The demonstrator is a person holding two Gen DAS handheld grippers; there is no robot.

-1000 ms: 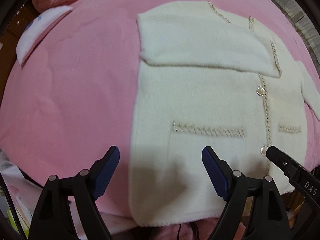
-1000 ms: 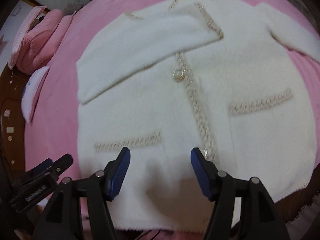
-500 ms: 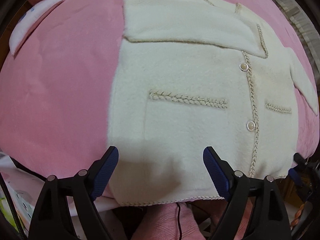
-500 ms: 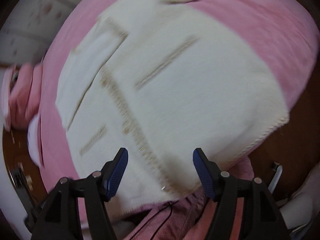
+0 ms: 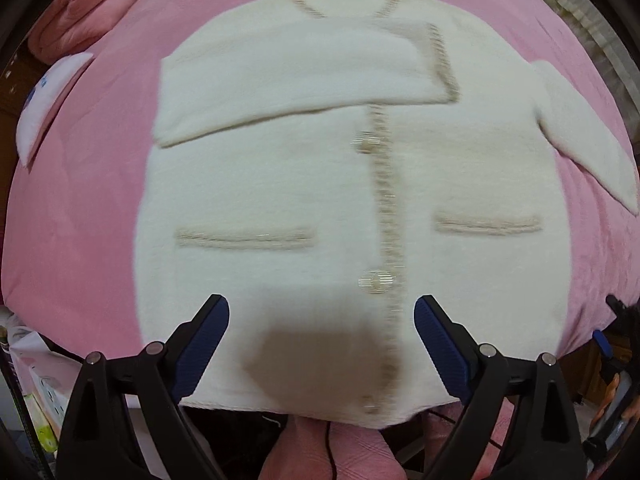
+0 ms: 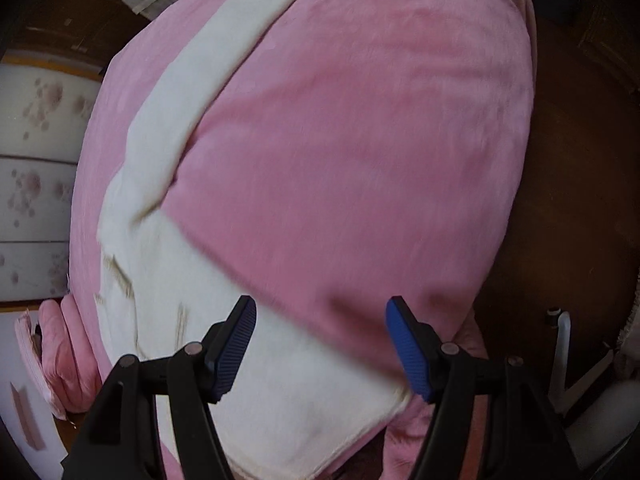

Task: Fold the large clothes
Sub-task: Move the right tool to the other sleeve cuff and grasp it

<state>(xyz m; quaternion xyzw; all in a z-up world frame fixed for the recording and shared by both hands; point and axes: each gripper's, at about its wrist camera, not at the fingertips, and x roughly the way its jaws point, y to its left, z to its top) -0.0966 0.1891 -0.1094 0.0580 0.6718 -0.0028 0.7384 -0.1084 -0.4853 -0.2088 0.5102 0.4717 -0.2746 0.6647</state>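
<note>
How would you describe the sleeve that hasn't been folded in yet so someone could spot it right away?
Start at the pink blanket covering the bed, where a cream cardigan lies face up. The unfolded sleeve sticks out from the cardigan's right shoulder, angling down over bare pink. Unlike the other sleeve, which lies folded across the chest, this one rests off the body.

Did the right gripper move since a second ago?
Yes. The right gripper swung right: its view once centered the cardigan front, now mostly pink blanket and the bed's right edge. Jaws open.

A pink-covered bed (image 5: 88, 184) carries a cream cardigan (image 5: 280, 184) — spread flat, one sleeve folded across.
</note>
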